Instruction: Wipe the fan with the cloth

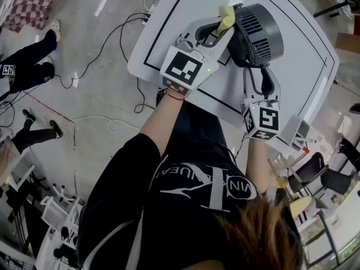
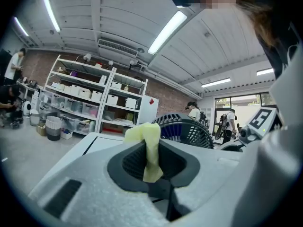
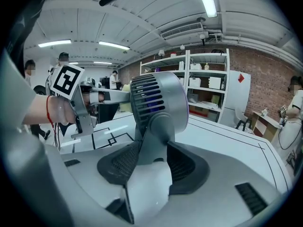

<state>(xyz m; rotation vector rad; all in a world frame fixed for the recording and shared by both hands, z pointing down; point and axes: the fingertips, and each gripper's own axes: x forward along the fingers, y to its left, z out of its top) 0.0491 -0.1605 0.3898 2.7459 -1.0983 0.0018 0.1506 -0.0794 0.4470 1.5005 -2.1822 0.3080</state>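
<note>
1. wiping looks under way: the left gripper (image 1: 224,30) pinches the yellow cloth (image 1: 226,11) at the grille rim of the fan (image 1: 260,31). how much is already clean cannot be told.
2. the right gripper (image 1: 262,82) is clamped on the fan's stand, steadying it.
3. the fan stands upright on the white table (image 1: 169,21), long axis vertical, grille facing the left gripper.

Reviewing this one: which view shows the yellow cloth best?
The left gripper view: the cloth sits centre frame, pinched in the left gripper. The head view shows only a small yellow bit beside the fan. In the right gripper view the fan largely hides it.
</note>
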